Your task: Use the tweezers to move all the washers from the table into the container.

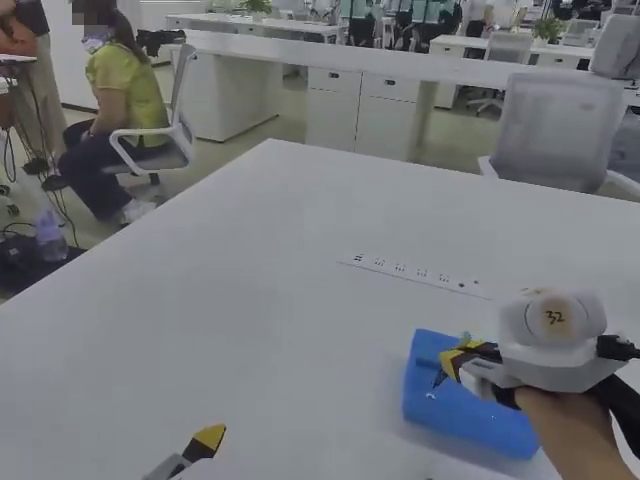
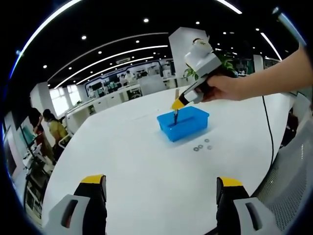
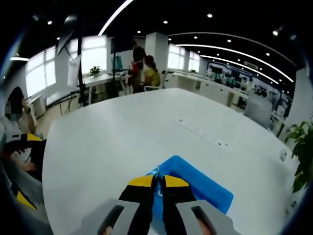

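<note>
Washers (image 2: 200, 146): small silvery rings beside blue container (image 2: 188, 128) | left tongs (image 2: 161, 181) spread | right tongs (image 3: 160, 181) pinching tweezers (image 2: 175, 116)

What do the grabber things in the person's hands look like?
The left gripper and right gripper are pale grey, with black jaws tipped in bright yellow. The right one has a round label on top that reads 32, and a black cable comes out of its back.
</note>
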`<control>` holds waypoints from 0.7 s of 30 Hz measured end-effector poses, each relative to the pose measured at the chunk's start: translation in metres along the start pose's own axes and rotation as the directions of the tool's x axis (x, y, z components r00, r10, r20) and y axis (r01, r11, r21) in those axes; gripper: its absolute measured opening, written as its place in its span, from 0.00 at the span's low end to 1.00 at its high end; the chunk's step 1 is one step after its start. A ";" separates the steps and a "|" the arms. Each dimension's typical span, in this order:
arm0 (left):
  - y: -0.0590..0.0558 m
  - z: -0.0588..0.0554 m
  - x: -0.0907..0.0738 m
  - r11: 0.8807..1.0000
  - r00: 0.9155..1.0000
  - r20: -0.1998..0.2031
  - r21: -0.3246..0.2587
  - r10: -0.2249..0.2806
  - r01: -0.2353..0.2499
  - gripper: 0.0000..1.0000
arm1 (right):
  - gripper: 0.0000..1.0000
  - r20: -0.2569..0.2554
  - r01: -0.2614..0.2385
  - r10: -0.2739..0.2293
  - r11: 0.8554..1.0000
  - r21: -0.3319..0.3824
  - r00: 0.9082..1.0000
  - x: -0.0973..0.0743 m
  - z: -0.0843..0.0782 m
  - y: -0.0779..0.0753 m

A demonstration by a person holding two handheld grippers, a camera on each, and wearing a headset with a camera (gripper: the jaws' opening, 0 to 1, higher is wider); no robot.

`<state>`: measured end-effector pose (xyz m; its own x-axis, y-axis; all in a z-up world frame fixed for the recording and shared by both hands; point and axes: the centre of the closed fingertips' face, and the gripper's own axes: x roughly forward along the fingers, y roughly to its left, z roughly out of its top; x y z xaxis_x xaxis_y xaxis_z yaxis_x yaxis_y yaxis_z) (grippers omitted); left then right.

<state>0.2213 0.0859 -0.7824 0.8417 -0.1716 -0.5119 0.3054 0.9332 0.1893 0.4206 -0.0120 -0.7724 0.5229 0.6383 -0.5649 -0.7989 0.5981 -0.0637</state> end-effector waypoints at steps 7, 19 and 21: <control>-0.002 0.002 -0.001 1.000 1.000 0.011 0.005 -0.008 0.007 0.95 | 0.02 0.057 0.014 -0.016 0.999 0.033 0.998 -0.033 0.004 0.010; -0.005 0.003 -0.001 1.000 1.000 0.009 0.025 -0.014 0.014 0.95 | 0.02 0.079 0.008 -0.014 0.997 0.074 0.997 -0.055 -0.006 0.021; -0.005 0.003 -0.001 1.000 1.000 0.007 0.025 -0.013 0.013 0.95 | 0.02 0.075 0.004 -0.010 0.996 0.088 0.997 -0.055 -0.011 0.022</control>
<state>0.2200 0.0805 -0.7804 0.8408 -0.1857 -0.5085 0.3270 0.9228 0.2037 0.3711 -0.0390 -0.7523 0.5520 0.6668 -0.5007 -0.7677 0.6407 0.0068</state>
